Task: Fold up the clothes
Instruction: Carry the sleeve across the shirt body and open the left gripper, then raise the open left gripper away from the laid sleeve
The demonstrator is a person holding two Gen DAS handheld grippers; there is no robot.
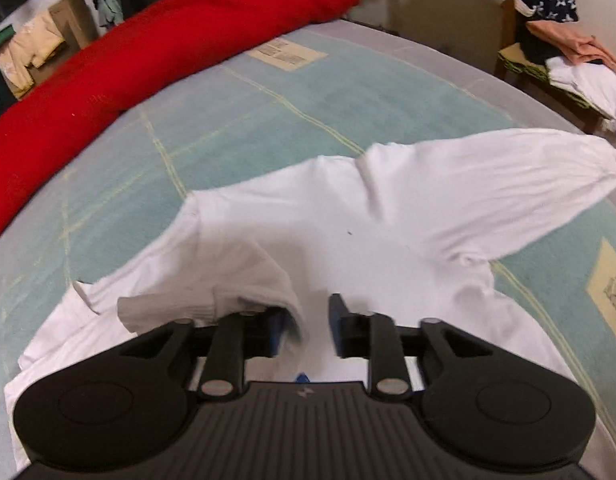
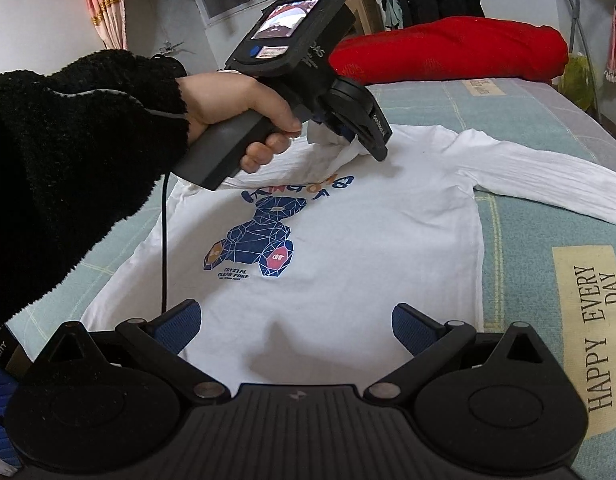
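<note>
Teal plaid bed sheet (image 2: 520,128) under both tongs | white long-sleeved shirt (image 2: 348,240) flat ahead of right tongs (image 2: 296,322), jaws wide, empty | left tongs (image 1: 306,330) part-open, loose cuff (image 1: 212,300) draped over one finger | red bolster (image 1: 148,64) beyond, far edge | bare sheet either side.

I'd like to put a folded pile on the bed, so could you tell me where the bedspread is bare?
Free: the bedspread between the red bolster and the white shirt, and the strip by the "HAPPY EVERY DAY" patch. Crowded: the near middle, under shirt, left gripper and right gripper.
</note>
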